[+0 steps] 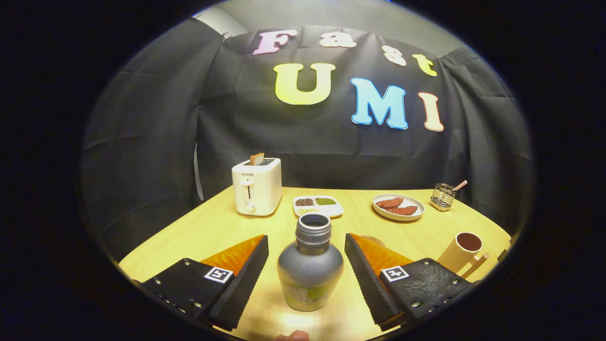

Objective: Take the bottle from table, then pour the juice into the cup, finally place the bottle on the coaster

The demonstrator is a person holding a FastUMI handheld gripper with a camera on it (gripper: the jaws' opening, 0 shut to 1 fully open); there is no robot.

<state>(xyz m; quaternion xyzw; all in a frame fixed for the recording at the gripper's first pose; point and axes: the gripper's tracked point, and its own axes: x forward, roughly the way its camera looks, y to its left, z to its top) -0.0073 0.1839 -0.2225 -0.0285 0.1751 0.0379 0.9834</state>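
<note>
A grey bottle (pixel 310 274) with a green label and no cap stands upright on the wooden table (pixel 208 227). It is between the two fingers of my gripper (pixel 307 240), which is open, with a gap showing on each side of the bottle. A pale cup (pixel 461 251) with dark liquid inside stands to the right, beyond the right finger. A brown coaster (pixel 374 240) peeks out just behind the right finger, mostly hidden by it.
At the back of the table stand a white toaster (pixel 256 187) with a slice of bread in it, a divided dish of beans (pixel 318 206), a plate with reddish pieces (pixel 397 207) and a small wire holder (pixel 442 196). A person's fingertip (pixel 293 336) shows near the table's front edge.
</note>
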